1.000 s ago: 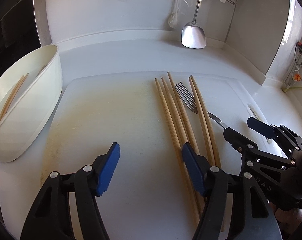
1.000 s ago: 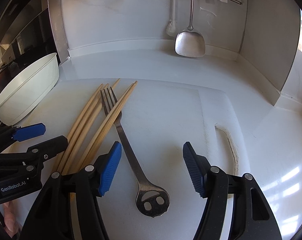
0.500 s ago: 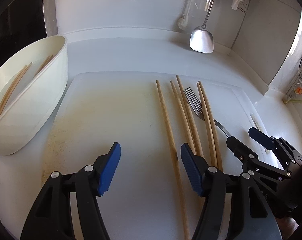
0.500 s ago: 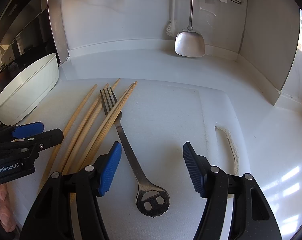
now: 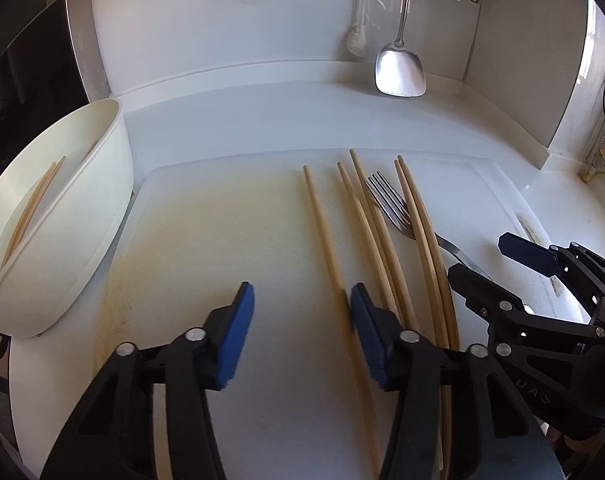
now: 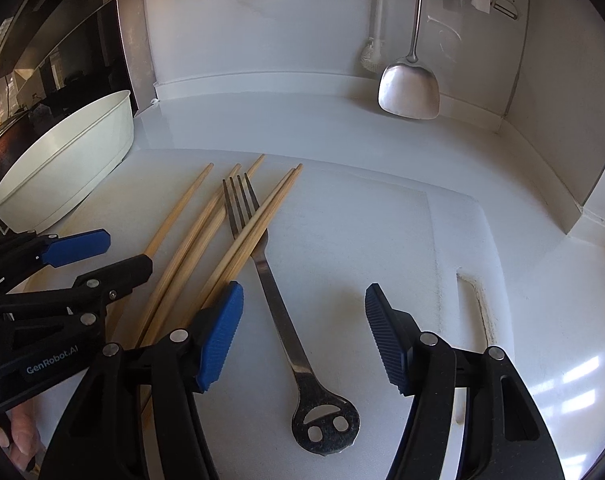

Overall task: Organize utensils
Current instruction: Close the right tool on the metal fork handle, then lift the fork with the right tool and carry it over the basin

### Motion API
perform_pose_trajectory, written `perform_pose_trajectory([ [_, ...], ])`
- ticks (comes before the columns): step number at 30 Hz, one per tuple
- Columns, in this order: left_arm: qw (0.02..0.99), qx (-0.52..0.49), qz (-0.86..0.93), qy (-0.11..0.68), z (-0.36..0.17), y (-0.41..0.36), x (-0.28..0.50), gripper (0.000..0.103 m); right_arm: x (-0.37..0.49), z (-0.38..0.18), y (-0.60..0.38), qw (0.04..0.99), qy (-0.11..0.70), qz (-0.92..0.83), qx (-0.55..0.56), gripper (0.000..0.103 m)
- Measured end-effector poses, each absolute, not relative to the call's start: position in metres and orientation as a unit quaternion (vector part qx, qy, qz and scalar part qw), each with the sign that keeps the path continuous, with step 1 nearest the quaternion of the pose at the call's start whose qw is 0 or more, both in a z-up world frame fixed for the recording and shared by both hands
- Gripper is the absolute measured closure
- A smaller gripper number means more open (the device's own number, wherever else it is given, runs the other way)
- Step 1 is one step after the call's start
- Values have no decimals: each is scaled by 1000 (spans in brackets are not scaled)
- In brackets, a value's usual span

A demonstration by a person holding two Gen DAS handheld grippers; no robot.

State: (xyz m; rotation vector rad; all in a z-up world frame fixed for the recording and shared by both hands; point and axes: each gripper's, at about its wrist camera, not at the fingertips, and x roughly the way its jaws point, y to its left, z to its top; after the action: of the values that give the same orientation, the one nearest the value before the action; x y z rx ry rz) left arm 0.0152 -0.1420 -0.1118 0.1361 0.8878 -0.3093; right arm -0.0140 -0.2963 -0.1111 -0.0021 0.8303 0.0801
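Several wooden chopsticks lie on the white cutting board [image 5: 222, 220]. One chopstick [image 5: 322, 220] lies apart, to the left of the others [image 5: 366, 220]. My left gripper [image 5: 301, 300] is closing over it. The stick runs between the jaws against the right pad [image 5: 366, 332], and the left pad is clear of it. A steel fork [image 6: 278, 312] lies beside the chopstick bundle [image 6: 206, 240], its tines under two sticks. My right gripper [image 6: 302, 300] is open astride the fork's handle without touching it. A white tub [image 5: 82, 240] at the left holds more chopsticks [image 5: 34, 208].
A steel spatula [image 5: 400, 72] and a white brush [image 5: 356, 40] hang on the back wall. A dark glass panel rises behind the tub [image 6: 70, 168]. The board's handle slot [image 6: 482, 312] is at the right. A person's fingers [image 6: 18, 436] hold the left gripper [image 6: 124, 254].
One chopstick has been slid left out of the bundle and lies apart. The left jaws have narrowed around it. The right gripper and fork have stayed put.
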Motion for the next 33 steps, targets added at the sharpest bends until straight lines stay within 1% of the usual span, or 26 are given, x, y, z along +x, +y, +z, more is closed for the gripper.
perform_pose_trajectory([
  [1,891,68,-150,424,-112,-141,14,76,-14,-111,-296,914,403,41,-2,44],
  [2,891,70,-151,423,-111,-142,14,79,-14,-111,-295,914,403,42,-3,44],
  [4,891,72,-150,421,-111,-144,13,83,-13,-111,-294,914,404,45,-3,45],
  [8,893,83,-154,415,-112,-151,10,92,-10,-110,-287,914,402,56,-11,60],
  [9,893,85,-153,414,-112,-152,10,92,-10,-110,-285,915,400,59,-13,70],
  [10,893,84,-154,414,-112,-151,10,93,-10,-110,-284,915,398,59,-17,82],
  [12,892,77,-157,416,-111,-149,11,94,-10,-110,-282,916,396,64,-22,91],
  [14,891,74,-159,418,-111,-148,11,96,-11,-110,-280,917,394,60,-28,92],
  [19,890,72,-159,421,-110,-146,11,96,-18,-109,-281,922,383,40,-27,96],
  [24,889,69,-161,423,-110,-146,10,96,-19,-106,-279,924,378,28,-52,96],
  [33,891,66,-166,417,-106,-145,6,96,-20,-96,-278,934,354,27,-47,96],
])
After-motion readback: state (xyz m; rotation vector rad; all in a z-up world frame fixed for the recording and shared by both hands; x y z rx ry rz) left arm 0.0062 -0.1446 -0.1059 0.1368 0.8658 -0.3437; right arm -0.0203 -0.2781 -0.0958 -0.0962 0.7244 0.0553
